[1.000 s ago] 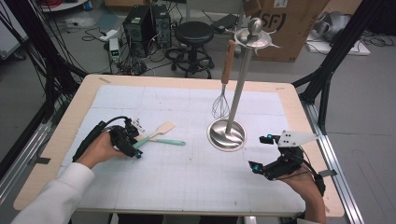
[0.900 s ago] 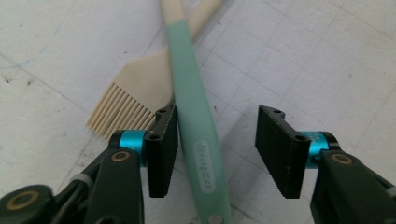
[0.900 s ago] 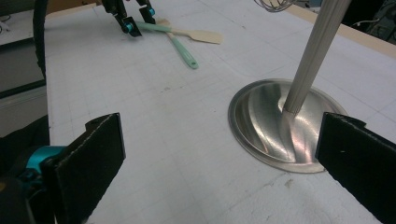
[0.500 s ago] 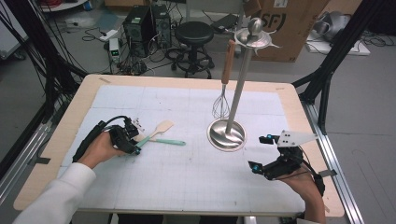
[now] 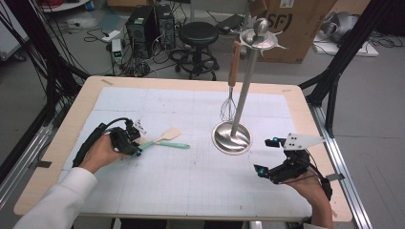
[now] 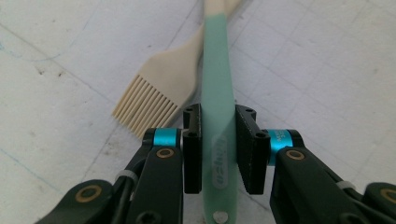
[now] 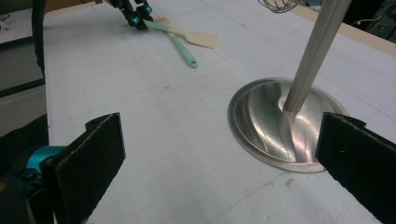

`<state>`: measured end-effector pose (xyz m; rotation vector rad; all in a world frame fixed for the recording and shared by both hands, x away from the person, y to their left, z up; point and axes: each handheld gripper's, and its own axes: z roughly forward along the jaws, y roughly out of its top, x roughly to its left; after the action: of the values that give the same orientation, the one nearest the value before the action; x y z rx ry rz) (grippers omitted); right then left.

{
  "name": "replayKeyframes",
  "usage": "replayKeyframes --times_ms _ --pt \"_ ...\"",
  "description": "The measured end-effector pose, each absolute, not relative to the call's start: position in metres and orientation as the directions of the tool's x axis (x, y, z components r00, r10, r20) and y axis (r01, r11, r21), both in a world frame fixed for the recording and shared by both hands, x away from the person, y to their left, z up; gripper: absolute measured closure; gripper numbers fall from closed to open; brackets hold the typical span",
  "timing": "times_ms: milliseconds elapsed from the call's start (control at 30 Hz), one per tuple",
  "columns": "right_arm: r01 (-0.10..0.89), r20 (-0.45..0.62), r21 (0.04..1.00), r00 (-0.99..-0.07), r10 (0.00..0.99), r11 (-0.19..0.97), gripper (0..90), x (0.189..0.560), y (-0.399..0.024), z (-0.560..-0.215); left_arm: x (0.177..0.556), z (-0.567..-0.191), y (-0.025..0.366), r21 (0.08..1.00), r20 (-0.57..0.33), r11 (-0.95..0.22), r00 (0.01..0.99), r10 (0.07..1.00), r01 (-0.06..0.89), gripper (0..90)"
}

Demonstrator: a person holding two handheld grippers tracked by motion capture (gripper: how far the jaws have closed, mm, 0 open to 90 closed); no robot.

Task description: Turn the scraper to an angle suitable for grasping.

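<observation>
Lying on the white gridded worktop [image 5: 191, 191] at about 9 o'clock from the stand, the mint-green plastic handle [image 6: 217, 93] belongs to a long slender utensil whose far end turns cream. Its surface is smooth and slightly translucent, with faint embossed lettering and a small round rivet near the end closest to the camera in the left gripper view. Beneath it, crossing at an angle, lies a cream silicone pastry brush [image 6: 154, 100] with a comb of fine straight bristles pointing toward 7 o'clock in that view. In the high view the two utensils form a shallow cross, the green handle [image 5: 169, 145] running toward 3 o'clock and a pale flat cream blade [image 5: 168, 135] toward 2 o'clock.

Left claw [image 6: 218, 140]: its jaws have just been closing and now flank the green handle, the pads at its sides; the left pad appears to touch, while a thin gap may remain at the right.

Right claw [image 7: 219, 158]: spread wide, with nothing between its pads, hovering at about 5 o'clock from the polished steel utensil stand [image 5: 232, 138], whose round dished base rests on the worktop. A wire whisk with a wooden handle [image 5: 230, 90] hangs from the stand's top.
</observation>
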<state>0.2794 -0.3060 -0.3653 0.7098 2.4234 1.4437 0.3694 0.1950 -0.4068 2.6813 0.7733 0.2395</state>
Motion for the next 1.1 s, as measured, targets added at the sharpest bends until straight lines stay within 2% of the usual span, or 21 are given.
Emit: replayKeyframes --times_ms 300,633,1100 --pt "0.286 0.049 0.875 -0.855 0.516 0.391 0.6 0.279 -0.307 -0.365 0.365 -0.392 0.197 0.426 0.056 -0.796 0.866 0.497 0.43 74.4" --pt "0.271 0.041 0.881 -0.86 0.509 0.387 0.6 0.277 -0.308 -0.362 0.351 -0.356 0.194 0.512 0.05 -0.794 0.912 0.408 0.327 74.4" --pt "0.239 0.021 0.889 -0.874 0.486 0.391 0.6 0.272 -0.309 -0.354 0.328 -0.314 0.18 0.558 0.08 -0.808 0.956 0.283 0.192 74.4"
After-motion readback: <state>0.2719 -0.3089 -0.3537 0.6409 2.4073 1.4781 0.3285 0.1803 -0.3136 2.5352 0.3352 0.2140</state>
